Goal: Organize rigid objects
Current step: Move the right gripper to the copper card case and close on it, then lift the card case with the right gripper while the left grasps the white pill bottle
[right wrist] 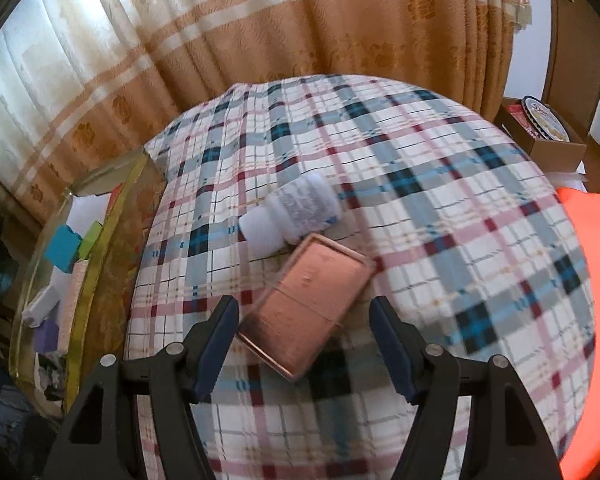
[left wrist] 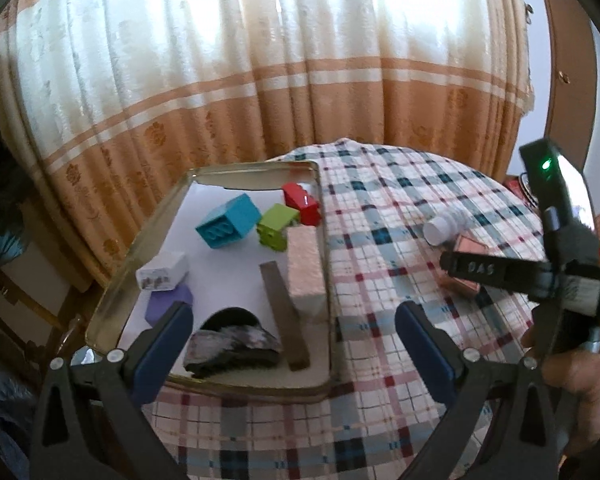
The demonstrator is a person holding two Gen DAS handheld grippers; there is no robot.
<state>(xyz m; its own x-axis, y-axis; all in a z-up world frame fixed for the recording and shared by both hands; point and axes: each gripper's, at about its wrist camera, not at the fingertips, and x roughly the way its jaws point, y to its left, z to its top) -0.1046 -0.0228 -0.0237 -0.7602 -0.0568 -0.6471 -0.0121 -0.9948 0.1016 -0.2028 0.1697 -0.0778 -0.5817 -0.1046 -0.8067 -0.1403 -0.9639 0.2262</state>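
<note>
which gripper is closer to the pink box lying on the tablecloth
Right. The right gripper has its open jaws on either side of the pink box, which lies against the white bottle. The left gripper is open over the near end of the tin tray, off to the box's left.

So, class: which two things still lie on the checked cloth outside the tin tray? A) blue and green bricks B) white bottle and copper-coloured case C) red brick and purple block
B: the white bottle and copper-coloured case lie on the cloth, touching.
</note>
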